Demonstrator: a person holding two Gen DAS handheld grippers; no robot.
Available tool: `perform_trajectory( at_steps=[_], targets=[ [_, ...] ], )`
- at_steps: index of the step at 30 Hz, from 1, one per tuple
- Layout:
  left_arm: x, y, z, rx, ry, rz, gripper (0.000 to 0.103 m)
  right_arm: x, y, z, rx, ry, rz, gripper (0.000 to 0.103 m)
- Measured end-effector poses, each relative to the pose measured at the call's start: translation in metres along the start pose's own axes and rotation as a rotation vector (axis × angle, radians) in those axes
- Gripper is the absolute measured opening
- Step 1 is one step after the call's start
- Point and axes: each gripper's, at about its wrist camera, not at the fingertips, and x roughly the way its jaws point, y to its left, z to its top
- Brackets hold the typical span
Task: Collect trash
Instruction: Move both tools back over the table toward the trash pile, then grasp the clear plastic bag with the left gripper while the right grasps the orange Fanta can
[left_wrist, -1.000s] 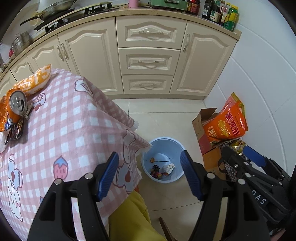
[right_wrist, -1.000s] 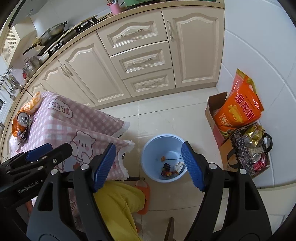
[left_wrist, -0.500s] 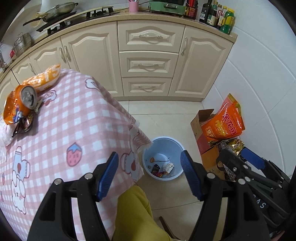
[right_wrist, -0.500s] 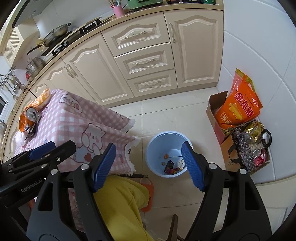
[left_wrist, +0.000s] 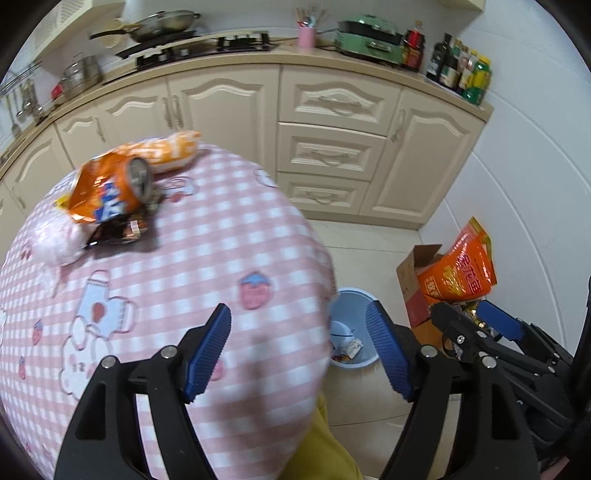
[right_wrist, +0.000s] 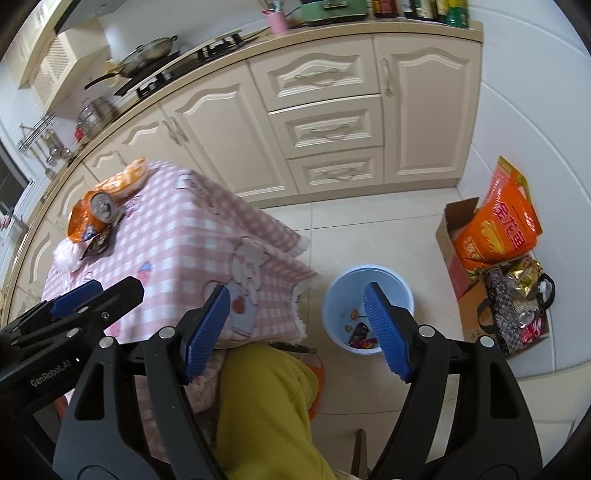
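Tablecloth (left_wrist: 207, 251) half hides the bin (right_wrist: 365, 291) at left; both grippers (left_wrist: 299, 350) (right_wrist: 295, 332) gape, empty, left just widened.

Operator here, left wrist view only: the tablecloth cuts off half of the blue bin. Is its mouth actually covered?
Observer: No. In the right wrist view the blue bin's whole rim shows. The tablecloth fringe hangs beside it, not over it.
Operator: What's behind the right claw, next to the cardboard box?
Observer: A dark patterned bag full of shiny wrappers, standing on the floor.
Operator: Is that claw carrying anything?
Observer: No. Its own camera shows it open, with nothing between its fingers.
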Motion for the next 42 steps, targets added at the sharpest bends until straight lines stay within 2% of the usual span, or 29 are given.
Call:
perform_trajectory(
  at_steps=[11, 24, 34, 42],
  targets=[
    [-0.026, 0.084, -0.005, -0.143, -0.036, 0.075, 0.078, 0.013, 0.076, 0.004, -0.107, 0.031, 0.076, 0.079],
    [-0.047, 0.191, -0.012, -0.316, -0.066, 0.170, 0.079, 0.041, 0.177, 0.026, -0.219, 0.087, 0.167, 0.084],
    [-0.048, 0.261, -0.005, -0.419, -0.078, 0.234, 0.080, 0.077, 0.227, 0.050, -0.242, 0.118, 0.183, 0.085],
    [-0.038, 0.293, 0.010, -0.451, -0.075, 0.249, 0.080, 0.122, 0.261, 0.078, -0.250, 0.175, 0.211, 0.085]
  ],
)
